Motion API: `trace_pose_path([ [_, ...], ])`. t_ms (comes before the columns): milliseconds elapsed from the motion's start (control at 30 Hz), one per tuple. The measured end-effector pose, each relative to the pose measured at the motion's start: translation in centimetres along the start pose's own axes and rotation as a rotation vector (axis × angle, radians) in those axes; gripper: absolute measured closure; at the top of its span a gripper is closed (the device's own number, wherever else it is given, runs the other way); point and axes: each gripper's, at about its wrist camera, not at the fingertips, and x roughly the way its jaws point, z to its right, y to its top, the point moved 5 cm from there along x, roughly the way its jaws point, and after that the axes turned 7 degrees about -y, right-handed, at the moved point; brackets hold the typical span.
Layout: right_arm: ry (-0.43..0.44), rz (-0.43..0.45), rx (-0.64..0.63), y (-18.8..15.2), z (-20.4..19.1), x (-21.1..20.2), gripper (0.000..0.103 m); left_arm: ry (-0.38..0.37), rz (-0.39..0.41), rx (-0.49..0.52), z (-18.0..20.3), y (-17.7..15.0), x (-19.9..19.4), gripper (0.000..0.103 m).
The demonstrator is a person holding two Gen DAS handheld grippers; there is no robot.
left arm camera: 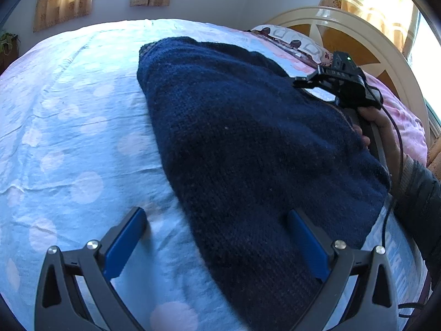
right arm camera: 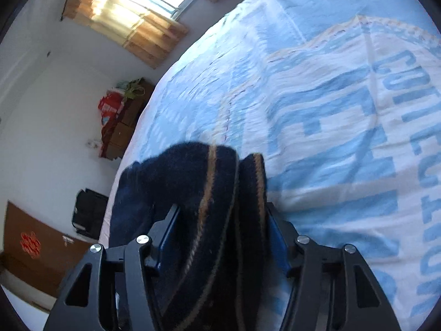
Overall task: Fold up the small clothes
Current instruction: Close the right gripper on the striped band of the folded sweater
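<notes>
A navy knitted sweater (left arm camera: 242, 143) lies spread on the bed. My left gripper (left arm camera: 217, 220) is open just above its near edge, one finger over the sheet, the other over the knit. My right gripper (left arm camera: 330, 82) shows at the sweater's far right edge, held by a hand. In the right wrist view my right gripper (right arm camera: 220, 212) is shut on a bunched, tan-striped hem of the sweater (right arm camera: 209, 193), lifted off the sheet.
The bed has a light blue sheet with pale dots (left arm camera: 69, 138) and blue lettering (right arm camera: 344, 110). A cream and orange headboard (left arm camera: 358, 41) and pink pillow (left arm camera: 399, 115) stand at right. Boxes (right arm camera: 118, 121) and a black bag (right arm camera: 88, 212) sit beyond the bed.
</notes>
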Motion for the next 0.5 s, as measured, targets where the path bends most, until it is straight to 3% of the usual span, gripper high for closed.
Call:
trace_pose_path([
  [133, -0.001, 0.021, -0.031, -0.3, -0.5, 0.0, 0.044, -0.032, 0.026, -0.026, -0.5, -0.1, -0.7, 0.000],
  [233, 0.053, 0.006, -0.035, -0.7, -0.7, -0.2, 0.044, -0.060, 0.041, -0.062, -1.0, 0.0, -0.8, 0.000],
  [400, 0.040, 0.002, -0.058, -0.7, -1.6, 0.8, 0.043, -0.060, 0.043, -0.074, -0.9, 0.3, -0.4, 0.000],
  [500, 0.110, -0.034, -0.026, -1.0, -1.8, 1.3, 0.060, -0.067, 0.043, -0.065, -0.6, 0.3, -0.4, 0.000],
])
